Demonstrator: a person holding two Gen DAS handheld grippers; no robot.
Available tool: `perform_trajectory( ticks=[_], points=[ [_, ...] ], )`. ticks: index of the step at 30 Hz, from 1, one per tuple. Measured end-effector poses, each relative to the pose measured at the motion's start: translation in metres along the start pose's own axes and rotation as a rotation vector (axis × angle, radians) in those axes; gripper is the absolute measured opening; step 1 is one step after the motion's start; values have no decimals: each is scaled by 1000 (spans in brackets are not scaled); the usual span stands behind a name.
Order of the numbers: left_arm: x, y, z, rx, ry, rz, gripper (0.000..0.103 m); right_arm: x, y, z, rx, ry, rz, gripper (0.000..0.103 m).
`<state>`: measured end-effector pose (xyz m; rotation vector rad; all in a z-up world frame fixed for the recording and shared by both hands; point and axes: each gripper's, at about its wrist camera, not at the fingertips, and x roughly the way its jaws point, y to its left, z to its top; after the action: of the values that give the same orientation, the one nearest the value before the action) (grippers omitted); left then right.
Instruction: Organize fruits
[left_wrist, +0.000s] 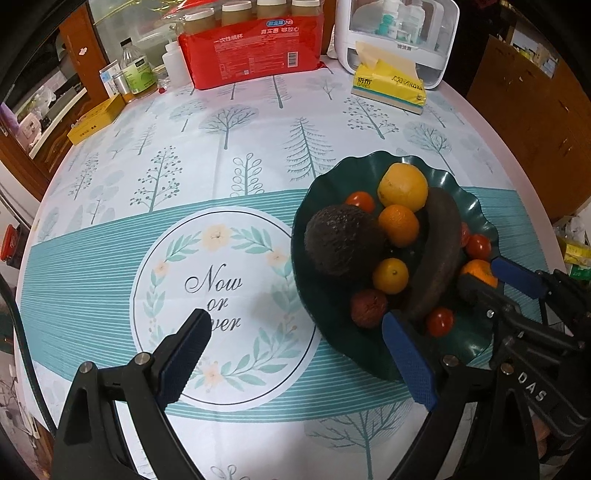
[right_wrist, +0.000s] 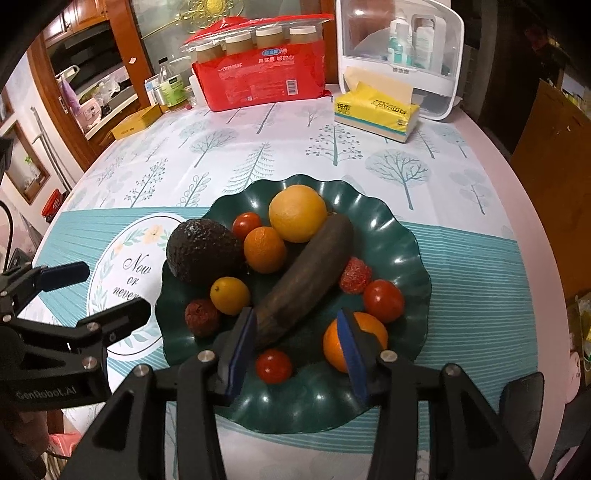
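Note:
A dark green wavy plate (right_wrist: 314, 417) holds an avocado (right_wrist: 201, 254), a brown banana (right_wrist: 306, 280), a big yellow orange (right_wrist: 297, 212), tangerines, lychees and cherry tomatoes. My right gripper (right_wrist: 295, 350) is open low over the plate's near side. A cherry tomato (right_wrist: 274, 365) lies between its fingers, touching neither pad. An orange (right_wrist: 371, 326) sits just outside its right finger. My left gripper (left_wrist: 295, 319) stands wide open and holds nothing, over the tablecloth beside the plate (left_wrist: 476, 206), with its right finger above the plate's rim. In the right wrist view, the left gripper (right_wrist: 107, 291) shows at the left.
At the back of the round table stand a red pack of paper cups (left_wrist: 251, 48), a yellow tissue pack (left_wrist: 391, 85), a white storage box (left_wrist: 399, 33), bottles (left_wrist: 136, 70) and a yellow box (left_wrist: 96, 118). The table edge curves close on the right.

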<state>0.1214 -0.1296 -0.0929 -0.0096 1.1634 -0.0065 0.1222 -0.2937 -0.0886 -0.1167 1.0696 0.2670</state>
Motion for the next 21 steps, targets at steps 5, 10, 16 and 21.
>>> perform_trajectory(
  ticks=[5, 10, 16, 21],
  points=[
    [-6, 9, -3, 4, 0, -3, 93, -7, 7, 0, 21, 2, -26, 46],
    [-19, 19, -5, 25, -9, 4, 93, -21, 18, 2, 40, 1, -39, 46],
    [-45, 37, -7, 33, -28, 20, 93, -47, 38, 8, 67, -8, -41, 47],
    [-72, 58, -9, 14, -59, 20, 93, -72, 60, 13, 71, -53, -47, 54]
  ],
)
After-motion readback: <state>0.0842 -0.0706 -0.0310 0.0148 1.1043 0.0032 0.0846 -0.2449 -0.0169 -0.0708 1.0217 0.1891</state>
